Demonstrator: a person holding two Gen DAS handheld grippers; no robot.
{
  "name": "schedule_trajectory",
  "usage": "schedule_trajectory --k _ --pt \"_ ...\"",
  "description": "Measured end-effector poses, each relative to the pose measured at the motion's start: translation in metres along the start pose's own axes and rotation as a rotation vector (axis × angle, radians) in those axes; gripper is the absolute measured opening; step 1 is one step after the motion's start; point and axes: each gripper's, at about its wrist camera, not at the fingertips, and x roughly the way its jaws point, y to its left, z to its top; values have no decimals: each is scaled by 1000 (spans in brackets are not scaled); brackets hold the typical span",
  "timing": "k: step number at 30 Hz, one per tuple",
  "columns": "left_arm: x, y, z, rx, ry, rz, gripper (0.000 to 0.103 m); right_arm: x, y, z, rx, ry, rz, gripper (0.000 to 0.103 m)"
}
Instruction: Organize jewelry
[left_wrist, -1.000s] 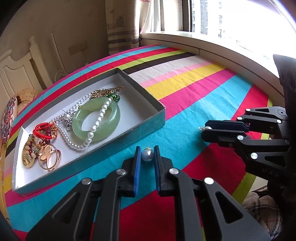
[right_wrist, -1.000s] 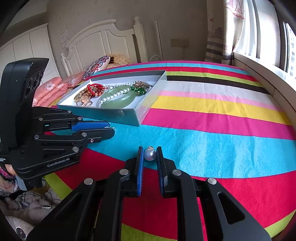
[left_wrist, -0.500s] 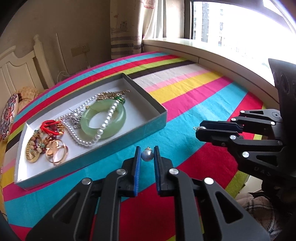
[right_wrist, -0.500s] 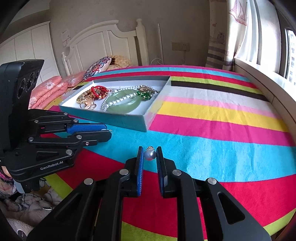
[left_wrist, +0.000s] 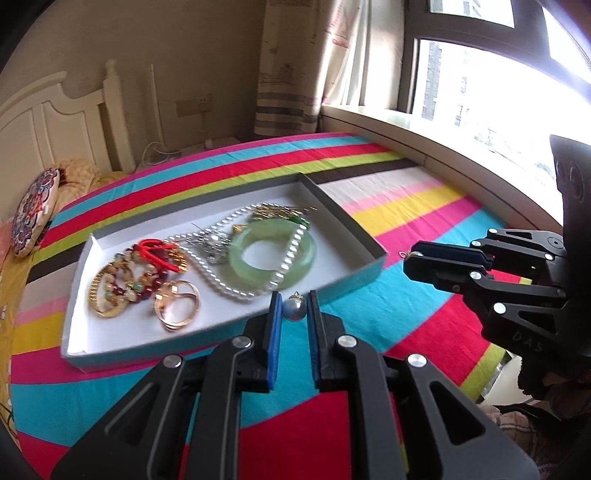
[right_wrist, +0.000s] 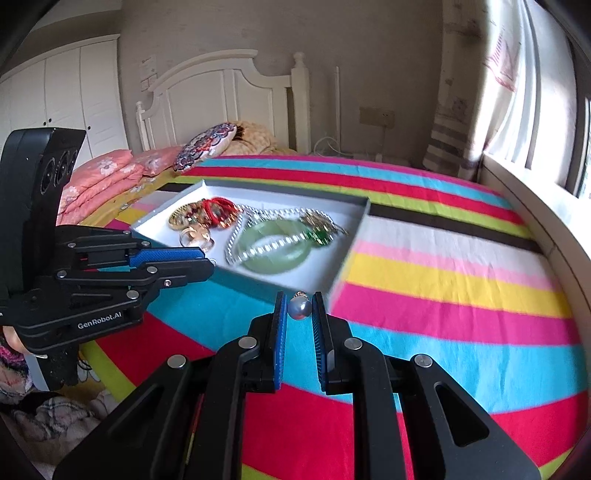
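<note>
My left gripper (left_wrist: 293, 308) is shut on a grey pearl earring (left_wrist: 294, 309) with a small gold cap, held above the striped bedspread near the front wall of the box. My right gripper (right_wrist: 299, 308) is shut on a matching pearl earring (right_wrist: 299, 307), also just short of the box. Each gripper shows in the other's view: the right gripper (left_wrist: 413, 260) at the right, the left gripper (right_wrist: 207, 260) at the left. The shallow teal box (left_wrist: 354, 284) holds a green jade bangle (left_wrist: 273, 256), a pearl necklace (left_wrist: 236, 291), a red cord bracelet (left_wrist: 159, 254), beaded bracelets and gold rings (left_wrist: 177, 302).
The box lies on a bed with a bright striped cover (right_wrist: 443, 288). A white headboard (right_wrist: 229, 96), pillows (right_wrist: 207, 146) and pink folded bedding (right_wrist: 99, 177) are behind it. A window ledge (left_wrist: 424, 144) and curtain (left_wrist: 295, 74) run along the right side.
Both grippers have risen and moved toward the box, each still holding its pearl earring. The box now looks nearer and lower in both views.
</note>
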Motion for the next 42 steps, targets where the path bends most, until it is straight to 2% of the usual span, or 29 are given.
schedule_trajectory --k 8,13,16,18,19,21,23,24,26,28,31,34,37,42 --pt "18 55 28 -121 7 8 13 48 23 40 -50 28 35 16" --pt "35 81 42 -195 -1 -4 13 83 23 56 -12 69 38 16" --pt "43 83 45 -206 -3 -1 15 94 22 60 10 84 39 16" --pt "44 84 44 -206 -5 5 36 98 21 60 27 89 36 17" --pt "42 84 42 -207 -20 17 55 98 19 59 39 88 44 20" --pt "38 85 39 -207 -46 47 70 96 19 57 51 81 42 24" --pt "33 87 34 -213 -60 79 79 93 16 55 64 75 43 31" --pt "30 89 30 -225 -72 99 83 91 16 55 72 71 44 36" --pt "20 93 22 -251 -105 155 99 85 17 52 83 56 21 49" --pt "10 97 15 -271 -144 200 101 79 19 49 97 40 -11 66" --pt "-2 105 5 -306 -169 239 101 69 23 47 131 -3 -57 82" --pt "-12 113 0 -330 -202 258 101 67 27 48 146 -28 -92 86" --pt "-16 116 -2 -329 -200 314 101 68 29 50 146 -36 -138 86" --pt "-19 117 -3 -330 -196 320 101 70 28 50 139 -25 -190 86"
